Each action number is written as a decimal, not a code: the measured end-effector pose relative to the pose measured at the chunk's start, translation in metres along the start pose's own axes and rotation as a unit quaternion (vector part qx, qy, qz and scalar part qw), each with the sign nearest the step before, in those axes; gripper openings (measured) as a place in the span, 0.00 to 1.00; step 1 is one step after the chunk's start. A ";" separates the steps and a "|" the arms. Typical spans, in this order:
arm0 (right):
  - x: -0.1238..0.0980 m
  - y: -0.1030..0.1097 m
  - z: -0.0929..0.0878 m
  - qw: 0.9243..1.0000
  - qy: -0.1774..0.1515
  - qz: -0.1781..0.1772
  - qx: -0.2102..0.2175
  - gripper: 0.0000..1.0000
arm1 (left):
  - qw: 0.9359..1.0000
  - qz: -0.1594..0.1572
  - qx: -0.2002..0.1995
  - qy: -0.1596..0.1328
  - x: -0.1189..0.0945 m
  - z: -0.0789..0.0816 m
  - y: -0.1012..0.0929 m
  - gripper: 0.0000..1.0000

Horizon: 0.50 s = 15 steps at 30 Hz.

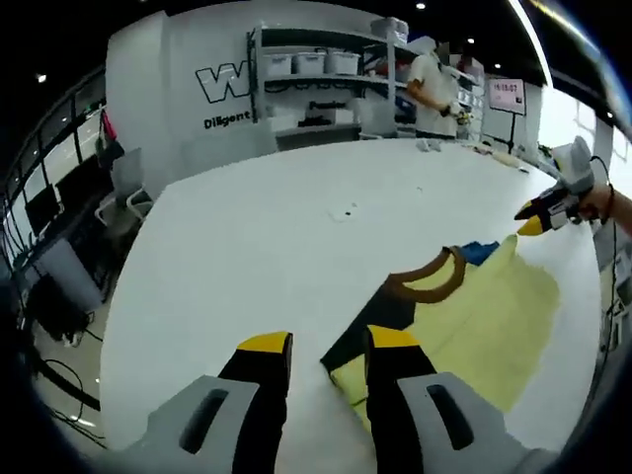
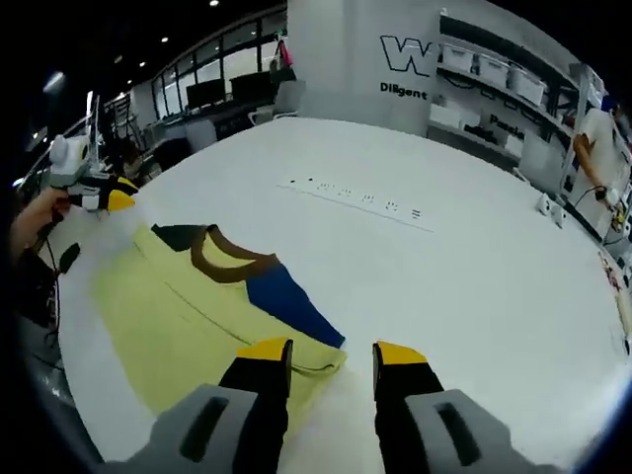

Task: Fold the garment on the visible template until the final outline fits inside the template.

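Observation:
A yellow garment (image 1: 484, 321) with a brown collar (image 1: 430, 276) lies flat on the white table (image 1: 267, 237). It has a dark part (image 1: 370, 321) at one shoulder and a blue part (image 1: 481, 252) at the other. My left gripper (image 1: 329, 346) is open just above the dark shoulder's edge, with nothing between the jaws. In the right gripper view the garment (image 2: 168, 306) spreads to the left, blue part (image 2: 288, 301) nearest. My right gripper (image 2: 332, 354) is open over the garment's near corner. Each gripper also appears across the garment from the other, the right gripper (image 1: 541, 212) and the left gripper (image 2: 107, 196), each in a hand.
The white table (image 2: 464, 267) stretches wide beyond the garment. A row of small sockets (image 2: 355, 199) and a small item (image 1: 344, 211) sit mid-table. Shelves with bins (image 1: 316, 69) and a standing person (image 1: 432, 89) are at the back, and chairs (image 1: 123, 197) stand off the left edge.

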State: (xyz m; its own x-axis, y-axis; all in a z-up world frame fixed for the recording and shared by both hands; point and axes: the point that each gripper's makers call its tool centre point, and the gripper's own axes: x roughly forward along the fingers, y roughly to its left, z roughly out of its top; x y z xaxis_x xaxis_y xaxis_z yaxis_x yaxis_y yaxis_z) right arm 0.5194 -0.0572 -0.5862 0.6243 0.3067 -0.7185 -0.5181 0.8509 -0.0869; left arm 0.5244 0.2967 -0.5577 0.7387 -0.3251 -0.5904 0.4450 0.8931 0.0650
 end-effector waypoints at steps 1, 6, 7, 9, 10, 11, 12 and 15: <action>0.000 0.000 -0.001 1.000 0.002 0.000 -0.007 0.33 | 1.000 0.000 0.007 0.002 0.000 -0.001 0.000 0.36; 0.002 0.006 -0.008 0.994 0.011 0.006 -0.106 0.39 | 0.998 -0.020 0.056 -0.003 0.001 -0.011 -0.009 0.43; 0.002 0.007 -0.009 0.993 0.014 0.008 -0.119 0.40 | 0.996 -0.023 0.080 -0.008 0.002 -0.010 -0.009 0.44; 0.003 0.008 -0.011 0.990 0.016 0.007 -0.139 0.42 | 0.992 -0.038 0.118 0.009 0.004 -0.021 -0.014 0.45; 0.005 0.007 -0.012 0.988 0.016 0.007 -0.151 0.42 | 0.991 -0.039 0.130 0.012 0.004 -0.024 -0.014 0.46; 0.005 0.008 -0.013 0.988 0.015 0.009 -0.153 0.43 | 0.990 -0.042 0.136 0.012 0.005 -0.025 -0.015 0.47; 0.005 0.009 -0.014 0.988 0.016 0.009 -0.153 0.42 | 0.989 -0.046 0.142 0.014 0.006 -0.027 -0.016 0.47; 0.008 0.008 -0.017 0.986 0.019 0.009 -0.165 0.40 | 0.979 -0.046 0.195 0.025 0.008 -0.032 -0.016 0.46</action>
State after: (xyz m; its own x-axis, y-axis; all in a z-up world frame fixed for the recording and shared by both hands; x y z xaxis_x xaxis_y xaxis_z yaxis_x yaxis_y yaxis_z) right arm 0.5102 -0.0558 -0.6044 0.5944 0.2984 -0.7468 -0.6945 0.6586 -0.2896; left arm 0.5069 0.2902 -0.5888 0.6654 -0.3741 -0.6460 0.6749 0.6713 0.3064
